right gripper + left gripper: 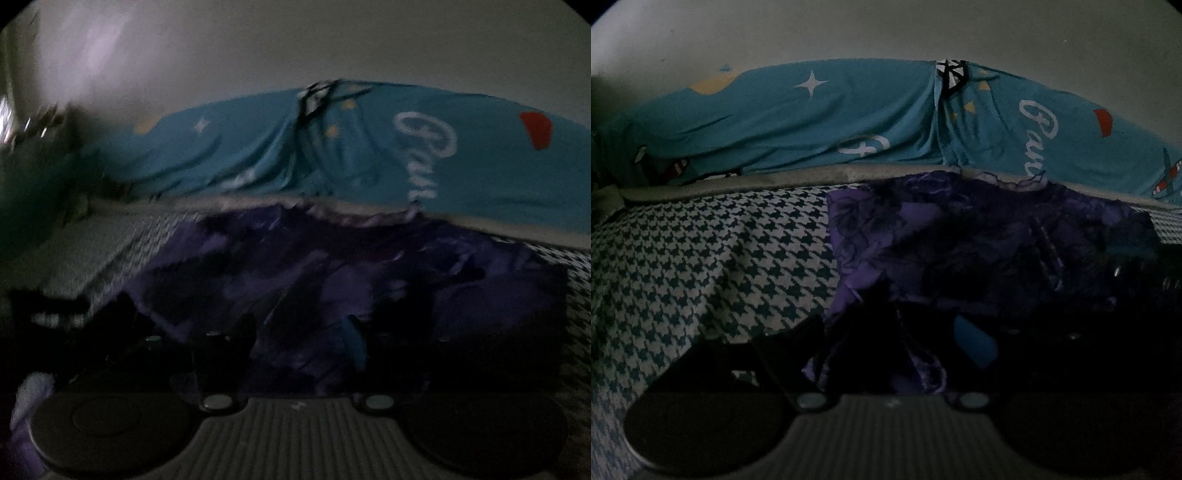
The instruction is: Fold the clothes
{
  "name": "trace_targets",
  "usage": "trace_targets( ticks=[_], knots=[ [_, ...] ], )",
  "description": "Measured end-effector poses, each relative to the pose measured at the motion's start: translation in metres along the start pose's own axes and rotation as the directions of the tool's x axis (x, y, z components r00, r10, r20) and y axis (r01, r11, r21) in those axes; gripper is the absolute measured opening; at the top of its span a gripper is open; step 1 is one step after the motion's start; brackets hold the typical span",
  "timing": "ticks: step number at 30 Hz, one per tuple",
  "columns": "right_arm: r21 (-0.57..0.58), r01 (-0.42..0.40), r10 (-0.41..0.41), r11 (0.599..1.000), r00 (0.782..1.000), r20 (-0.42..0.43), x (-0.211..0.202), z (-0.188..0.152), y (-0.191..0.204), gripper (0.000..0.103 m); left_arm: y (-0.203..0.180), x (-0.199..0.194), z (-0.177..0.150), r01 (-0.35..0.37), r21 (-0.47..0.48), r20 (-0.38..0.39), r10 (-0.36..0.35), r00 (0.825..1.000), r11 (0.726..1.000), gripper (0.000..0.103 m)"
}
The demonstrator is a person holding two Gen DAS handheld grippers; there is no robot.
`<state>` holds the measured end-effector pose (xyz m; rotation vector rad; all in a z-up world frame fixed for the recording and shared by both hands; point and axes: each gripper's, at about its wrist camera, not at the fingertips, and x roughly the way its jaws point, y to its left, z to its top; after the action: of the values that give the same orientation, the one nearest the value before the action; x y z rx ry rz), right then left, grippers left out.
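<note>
Lying rumpled on a bed covered by a houndstooth sheet [701,266], the purple flower-print garment [960,236] spreads from the middle of the bed toward the right, its far lace edge touching the grey piped border [738,186] of the mattress. Beyond that border, against the pale wall [886,29], runs a long turquoise cover [812,122] printed with white stars, cursive lettering and small red shapes.

In the left wrist view the left claw [886,339] reaches low over the near edge of the garment. Its fingers stand wide apart, the left one a dark shape over the houndstooth and the right one showing a blue pad [975,339]. A bunched fold of purple cloth rises between them, but the picture is too dark to tell whether the pads press on it.

The right wrist view is blurred. The right claw [295,343] sits over the garment [332,266], roughly half open, with cloth lying between its fingers and a blue pad [354,343] on the right one. Whether it has hold of the fabric I cannot tell. Houndstooth sheet [576,295] shows at the far right.
</note>
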<state>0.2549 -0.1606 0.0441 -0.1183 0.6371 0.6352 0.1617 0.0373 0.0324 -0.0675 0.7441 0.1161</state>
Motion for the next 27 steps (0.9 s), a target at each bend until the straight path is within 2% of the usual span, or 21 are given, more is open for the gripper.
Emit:
trace_targets(
  ticks=[6,10,12,14,15,17,20,24,27],
  knots=[
    [-0.097,0.024,-0.027,0.995,0.999,-0.03,0.016,-0.01,0.02,0.059,0.003,0.0,0.001,0.003,-0.017,-0.005,-0.003,1.0,1.0,0.082],
    [-0.11,0.082,-0.087,0.99,0.996,-0.036,0.025,-0.012,0.022,0.059,0.003,0.0,0.001,0.007,-0.015,-0.007,-0.007,1.0,1.0,0.082],
    [-0.075,0.088,-0.091,0.993,0.995,-0.03,0.026,-0.011,0.017,0.053,0.003,0.0,0.001,0.008,-0.015,-0.005,-0.008,1.0,1.0,0.082],
    [-0.046,0.094,-0.095,0.995,0.995,-0.024,0.025,-0.009,0.013,0.038,0.004,0.0,0.002,0.007,-0.017,-0.004,-0.007,1.0,1.0,0.082],
    [-0.028,0.088,-0.088,0.996,0.996,-0.019,0.024,-0.008,0.011,0.033,0.004,-0.001,0.002,0.007,-0.017,-0.003,-0.007,1.0,1.0,0.082],
    [0.006,0.072,-0.072,0.997,0.997,-0.008,0.02,-0.007,0.006,0.016,0.004,0.0,0.002,0.006,-0.017,-0.003,-0.006,1.0,1.0,0.082],
    [0.01,0.102,-0.103,0.995,0.994,0.032,0.008,-0.003,0.005,0.009,0.004,0.0,0.002,0.004,-0.015,-0.003,-0.004,1.0,1.0,0.082],
    [0.095,0.154,-0.162,0.983,0.984,0.079,-0.014,0.0,-0.011,0.009,0.003,0.001,0.0,0.004,-0.008,-0.005,-0.004,1.0,1.0,0.082],
    [0.15,0.21,-0.227,0.966,0.968,0.108,-0.035,0.002,-0.025,0.009,0.001,0.002,0.0,0.005,-0.001,-0.003,-0.005,1.0,1.0,0.082]
  ],
)
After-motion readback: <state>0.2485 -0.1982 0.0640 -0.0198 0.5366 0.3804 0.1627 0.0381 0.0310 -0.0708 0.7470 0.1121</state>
